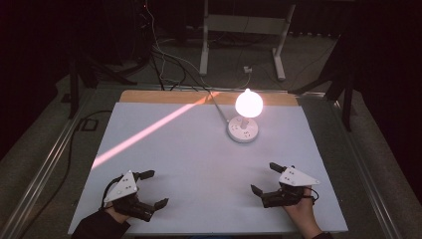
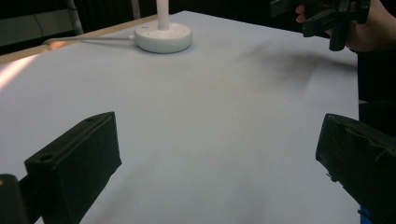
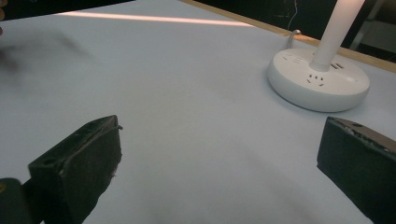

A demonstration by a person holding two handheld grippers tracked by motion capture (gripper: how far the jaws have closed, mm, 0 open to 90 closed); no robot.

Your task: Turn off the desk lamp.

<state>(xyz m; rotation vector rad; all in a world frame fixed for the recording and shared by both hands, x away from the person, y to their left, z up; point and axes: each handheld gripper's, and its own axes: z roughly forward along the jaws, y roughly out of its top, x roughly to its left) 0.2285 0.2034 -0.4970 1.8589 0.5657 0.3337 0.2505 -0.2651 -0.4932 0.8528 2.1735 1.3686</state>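
Note:
A small white lamp with a glowing round head (image 1: 248,103) stands on its round white base (image 1: 243,130) at the back right of the white table sheet (image 1: 199,164). The base (image 2: 163,37) has socket holes and a white stem (image 3: 334,32). My left gripper (image 1: 153,189) rests open near the front left edge, nothing between its jaws. At the front right my right gripper (image 1: 265,178) is also open and empty, held by a hand (image 1: 301,211). From the left gripper view, the right gripper (image 2: 327,18) appears at the top right.
A white cable (image 1: 219,107) runs from the lamp base off the back edge. A pink streak of light (image 1: 149,130) crosses the sheet diagonally. A wooden strip (image 1: 164,96) borders the back. Beyond stand a white metal frame (image 1: 244,30) and floor cables (image 1: 164,64).

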